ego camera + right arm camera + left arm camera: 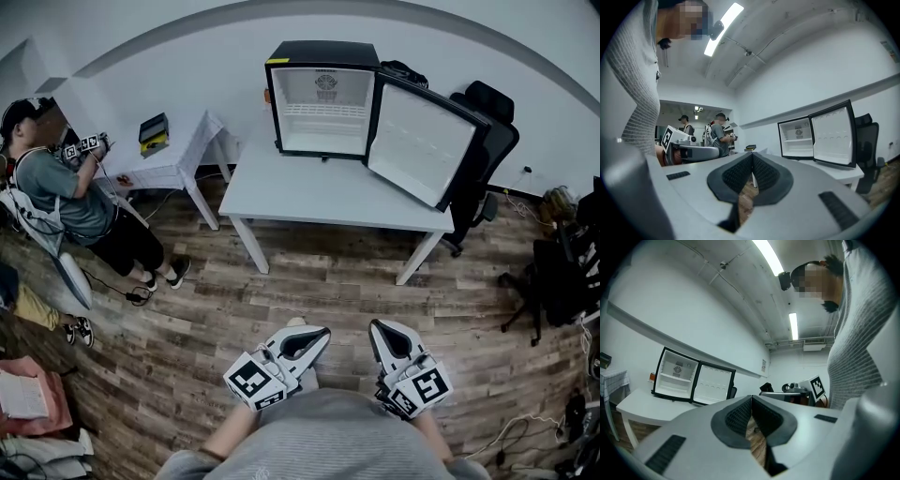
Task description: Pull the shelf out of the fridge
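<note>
A small black fridge [323, 98] stands on a white table [319, 192] across the room, its door [427, 141] swung open to the right. Inside, a white shelf [323, 110] sits about halfway up; it also shows as the shelf [675, 376] and the shelf [797, 139] in the gripper views. My left gripper [305, 333] and right gripper [386, 328] are held close to my body, far short of the table, side by side. Both are shut with nothing between the jaws, as the left gripper [751, 401] and right gripper [752, 159] show in their own views.
A smaller cloth-covered table [169, 159] with a black-and-yellow box [154, 133] stands to the left of the fridge table. A person [66, 197] sits at the far left. A black office chair [487, 141] stands behind the open door. Wooden floor [309, 291] lies between me and the table.
</note>
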{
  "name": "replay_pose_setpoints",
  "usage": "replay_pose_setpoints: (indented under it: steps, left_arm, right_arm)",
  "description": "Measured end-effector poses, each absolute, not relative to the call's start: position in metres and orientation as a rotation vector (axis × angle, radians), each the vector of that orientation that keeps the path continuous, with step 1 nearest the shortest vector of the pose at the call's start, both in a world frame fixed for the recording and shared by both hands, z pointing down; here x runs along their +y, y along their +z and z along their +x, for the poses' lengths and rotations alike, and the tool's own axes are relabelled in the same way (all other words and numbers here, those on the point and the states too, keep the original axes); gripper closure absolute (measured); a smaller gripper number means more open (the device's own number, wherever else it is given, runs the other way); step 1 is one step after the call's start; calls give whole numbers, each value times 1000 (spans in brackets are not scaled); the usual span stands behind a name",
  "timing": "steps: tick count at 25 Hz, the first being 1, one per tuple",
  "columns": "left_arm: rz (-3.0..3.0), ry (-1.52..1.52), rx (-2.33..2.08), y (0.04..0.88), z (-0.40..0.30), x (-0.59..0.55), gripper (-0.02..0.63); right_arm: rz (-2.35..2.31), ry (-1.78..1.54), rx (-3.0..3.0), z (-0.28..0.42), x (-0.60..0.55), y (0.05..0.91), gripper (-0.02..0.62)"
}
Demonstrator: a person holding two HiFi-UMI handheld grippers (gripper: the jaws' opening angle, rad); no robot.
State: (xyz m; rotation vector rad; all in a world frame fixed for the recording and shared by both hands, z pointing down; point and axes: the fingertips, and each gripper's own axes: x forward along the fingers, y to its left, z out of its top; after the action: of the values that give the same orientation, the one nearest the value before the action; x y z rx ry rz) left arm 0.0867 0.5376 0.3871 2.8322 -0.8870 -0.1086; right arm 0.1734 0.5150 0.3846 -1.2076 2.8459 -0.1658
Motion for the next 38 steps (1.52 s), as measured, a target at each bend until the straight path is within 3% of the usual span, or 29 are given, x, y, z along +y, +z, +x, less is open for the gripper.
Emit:
replay_pose_setpoints:
  steps: [38]
  left_arm:
    - [2840,-118,-821,377,-25,263,595]
  right_arm:
    - [-1310,-138,2826,77,251,377,589]
